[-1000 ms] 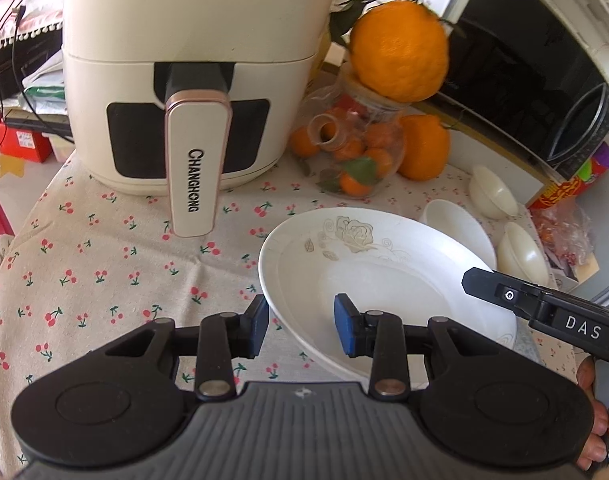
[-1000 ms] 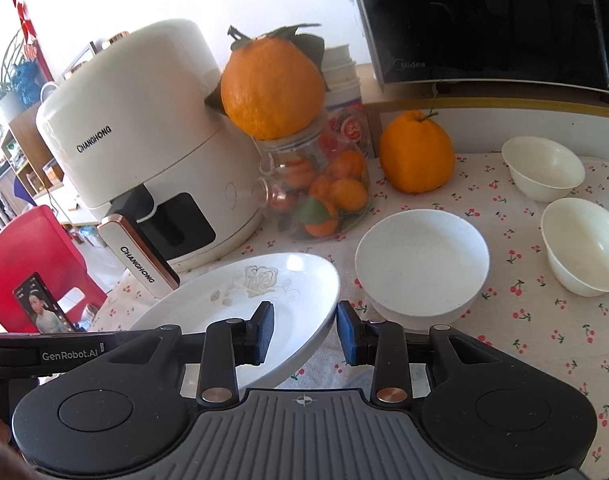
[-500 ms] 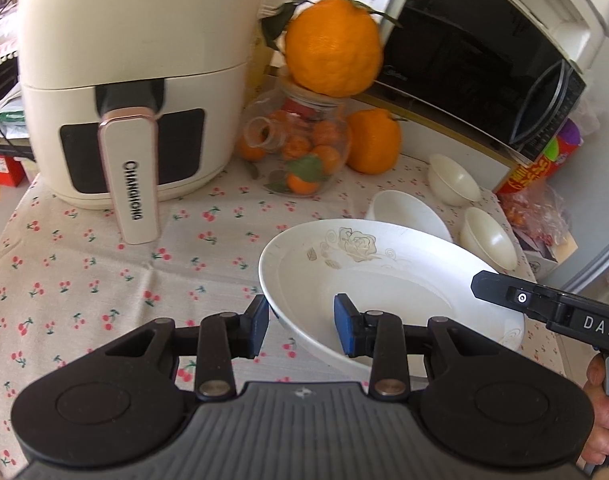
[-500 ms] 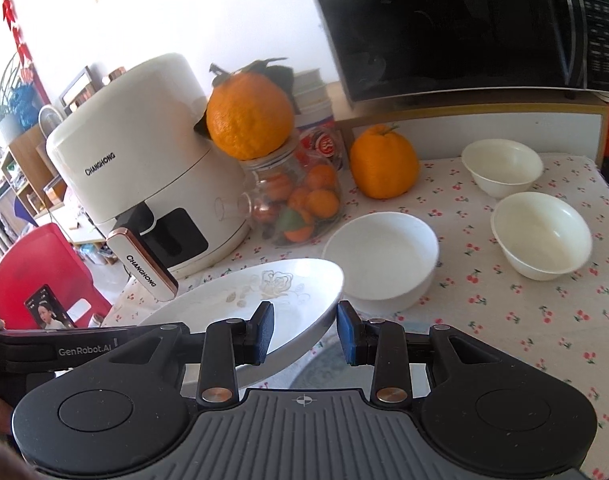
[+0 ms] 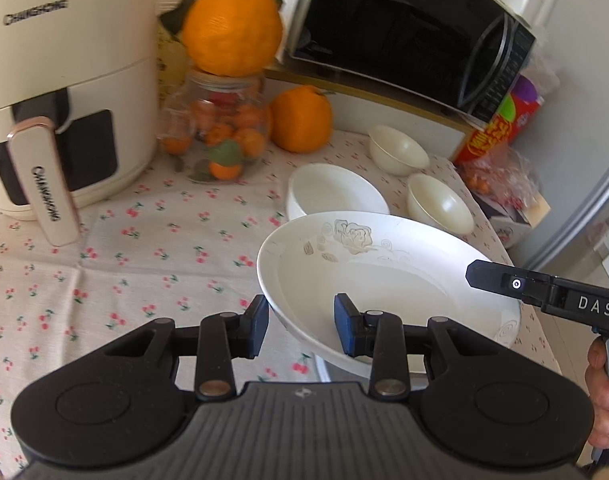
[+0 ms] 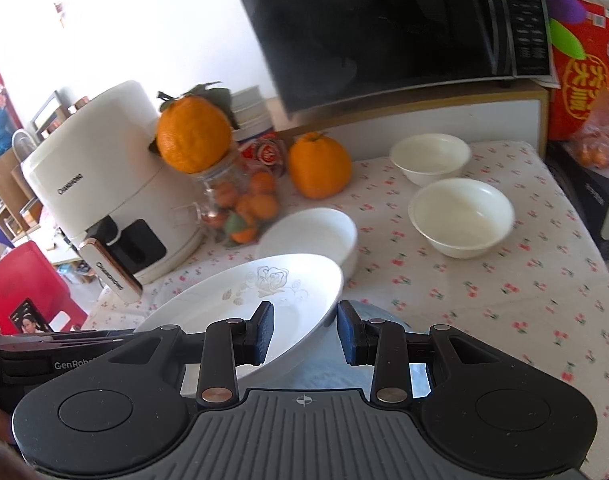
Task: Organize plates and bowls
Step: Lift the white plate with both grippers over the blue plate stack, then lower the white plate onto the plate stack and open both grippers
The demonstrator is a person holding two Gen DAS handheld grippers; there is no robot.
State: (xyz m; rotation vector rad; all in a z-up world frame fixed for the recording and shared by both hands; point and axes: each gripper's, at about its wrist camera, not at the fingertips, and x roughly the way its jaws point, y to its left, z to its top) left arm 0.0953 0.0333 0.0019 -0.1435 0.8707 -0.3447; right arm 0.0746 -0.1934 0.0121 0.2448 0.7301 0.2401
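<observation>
A white plate with a rose print [image 5: 384, 264] [image 6: 244, 304] hangs above the cherry-print tablecloth, held from both sides. My left gripper [image 5: 301, 330] is shut on its near-left rim, one pad inside the dish and one outside. My right gripper [image 6: 305, 332] is shut on the opposite rim in the same way. Just beyond the plate a shallow white bowl [image 5: 336, 192] [image 6: 312, 236] rests on the cloth. Two cream bowls [image 5: 398, 150] [image 5: 440, 204] stand further right and back, shown in the right wrist view as the far bowl [image 6: 430, 158] and the near bowl [image 6: 462, 216].
A white air fryer [image 5: 64, 80] stands at the left. A glass jar of small oranges [image 5: 220, 136] has a big orange on top, and another orange [image 5: 300, 120] sits beside it. A black microwave [image 5: 404, 32] is at the back. A red box [image 5: 500, 128] marks the table's right edge.
Both grippers carried the plate to the right, away from the air fryer and closer to the three bowls. The grips on the rim stayed the same.
</observation>
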